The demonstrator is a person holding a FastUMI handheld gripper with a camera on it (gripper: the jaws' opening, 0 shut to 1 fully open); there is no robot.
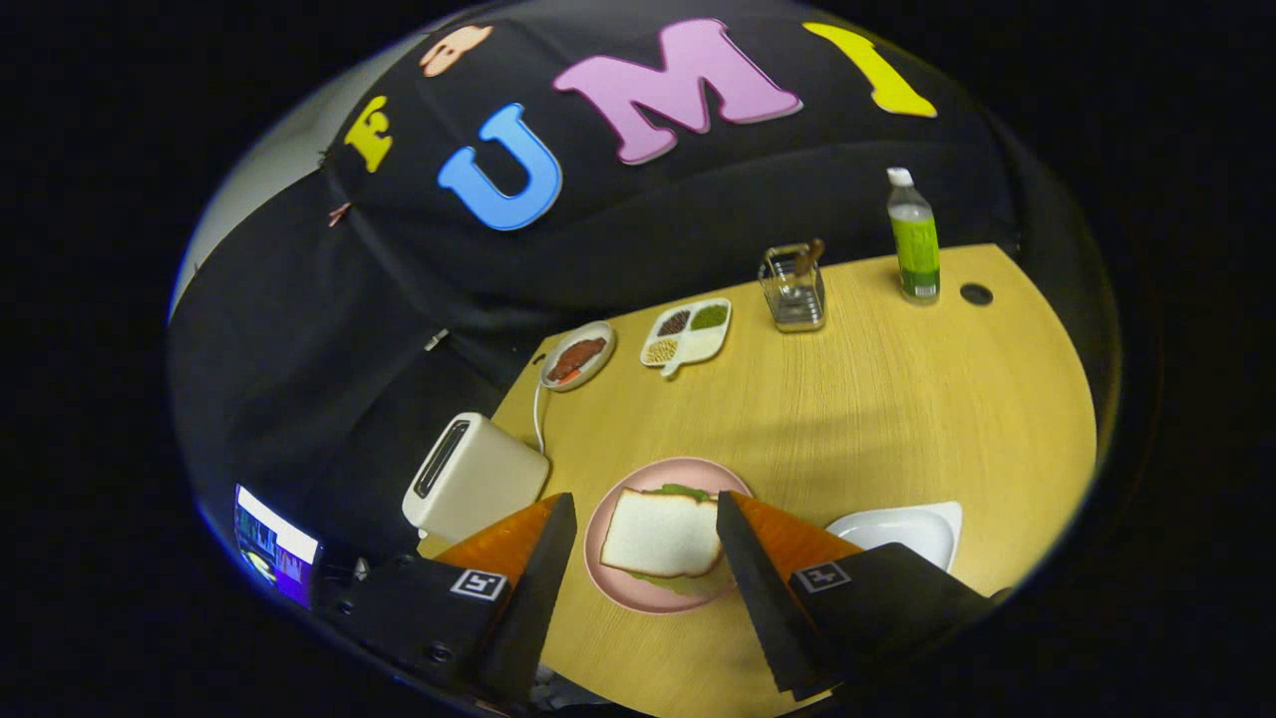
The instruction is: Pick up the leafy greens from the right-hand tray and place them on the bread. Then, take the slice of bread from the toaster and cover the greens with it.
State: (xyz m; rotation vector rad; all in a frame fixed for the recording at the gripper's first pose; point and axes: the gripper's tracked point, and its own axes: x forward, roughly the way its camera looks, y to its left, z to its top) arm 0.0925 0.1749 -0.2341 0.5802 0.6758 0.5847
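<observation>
A pink plate [623, 583] lies on the wooden table between my fingers. On it a white bread slice [661, 534] covers leafy greens [684, 491], which peek out at its far and near edges. My gripper [646, 511] hovers above the plate, open, with nothing held; one fingertip [563, 509] stands on either side of the slice. A cream toaster [475, 477] stands just left of the plate, its slot looking dark. A white tray [912, 529] sits to the right of the plate, partly behind my right finger.
At the table's far side stand a small plate of meat [578, 355], a divided dish of grains [688, 334], a metal holder [793, 287] and a green-labelled bottle [914, 239]. A cable hole [976, 294] lies near the bottle. A lit screen [274, 546] shows left of the fingers.
</observation>
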